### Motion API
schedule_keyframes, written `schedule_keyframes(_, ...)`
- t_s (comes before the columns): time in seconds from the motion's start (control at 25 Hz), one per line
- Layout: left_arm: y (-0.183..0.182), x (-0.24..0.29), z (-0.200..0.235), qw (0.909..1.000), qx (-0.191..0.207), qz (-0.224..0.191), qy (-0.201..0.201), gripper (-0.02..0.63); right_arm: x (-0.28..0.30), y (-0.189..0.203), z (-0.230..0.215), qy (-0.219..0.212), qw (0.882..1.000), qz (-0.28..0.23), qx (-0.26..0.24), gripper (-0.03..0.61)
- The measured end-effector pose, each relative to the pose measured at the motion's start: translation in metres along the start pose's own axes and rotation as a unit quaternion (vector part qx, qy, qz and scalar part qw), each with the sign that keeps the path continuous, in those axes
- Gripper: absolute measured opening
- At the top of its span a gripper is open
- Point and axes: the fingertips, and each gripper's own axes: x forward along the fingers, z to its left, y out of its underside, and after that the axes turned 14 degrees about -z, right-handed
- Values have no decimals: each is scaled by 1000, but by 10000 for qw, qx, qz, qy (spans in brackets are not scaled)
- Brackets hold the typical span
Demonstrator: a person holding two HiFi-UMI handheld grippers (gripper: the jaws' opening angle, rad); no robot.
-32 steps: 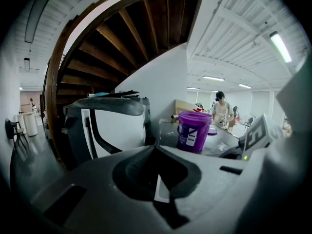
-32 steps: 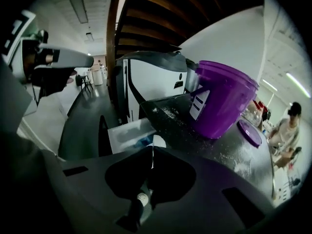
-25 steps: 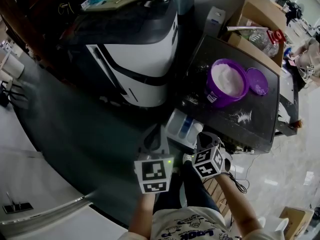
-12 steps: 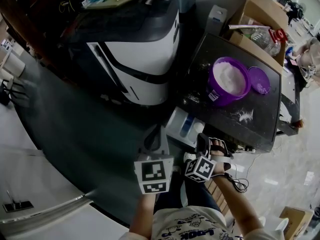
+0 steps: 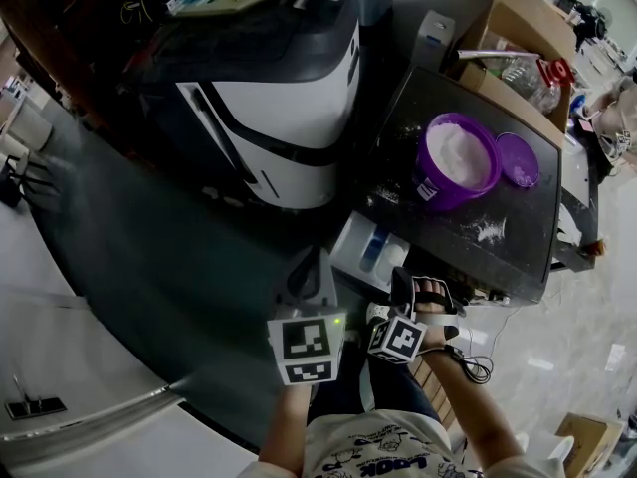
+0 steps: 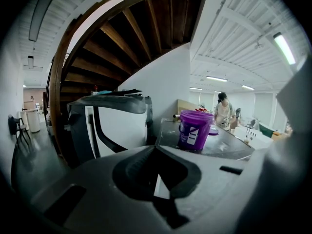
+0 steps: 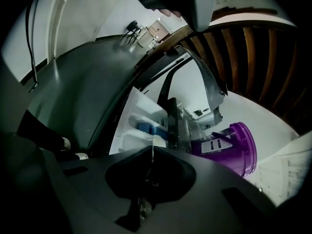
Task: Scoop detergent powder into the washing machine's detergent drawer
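Detergent drawer (image 5: 348,242) is pulled out of the washing machine (image 5: 284,118) at its low right corner. It is a white tray with a blue insert (image 5: 370,249), and sits just left of the dark desk (image 5: 518,237).

On the desk is a purple bucket (image 5: 456,162), lid off and full of white powder (image 5: 458,150). The purple lid (image 5: 520,160) lies flat, touching the bucket's right side. Some powder is spilled (image 5: 485,232) on the desk near the bucket. A cardboard box (image 5: 508,28) is at the far right.

Left hand-held gripper (image 5: 317,267): jaws together, only a thin sliver between them, nothing held. It is near the person's body, aimed toward the machine front.

Right hand-held gripper (image 5: 406,285): jaws together, nothing gripped. It sits just near of the drawer and is rolled on its side.

View differences:
- Head view alone shows the powder level, the spill and the lid lying flat.
- Left gripper view gives a level side-on look. The bucket (image 6: 194,129) has a white label and stands on the desk (image 6: 229,147), with the machine (image 6: 114,126) to its left. A wooden stair underside (image 6: 122,33) is overhead and a person (image 6: 223,111) stands far back.
- Right gripper view is tilted. It shows the drawer (image 7: 141,123) end-on beyond the jaw tips, its compartments and blue insert (image 7: 148,129) visible, with the bucket (image 7: 234,147) to the right.
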Motion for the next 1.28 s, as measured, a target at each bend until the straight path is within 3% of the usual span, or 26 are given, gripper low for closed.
schedule_keyframes(0.12, 0, -1, -2, 10000, -8, 1, -4, 5, -1, 0, -3, 9, 9998, -47, 174, 20)
schedule_keyframes(0.48, -4, -2, 1, 10000, 20, -43, -51, 5, -10, -9, -18, 171, 9839, -553, 1691, 20)
schedule_keyframes(0.8, -22, -2, 2, 9998, 75, -183, -63, 5, -31, -27, -50, 485, 9543, -1024, 2764, 20)
schedule_keyframes(1.28, -56, 0, 0, 9985, 118, -534, -80, 5, -64, -46, -129, 1290, 8928, -1652, 3988, 20)
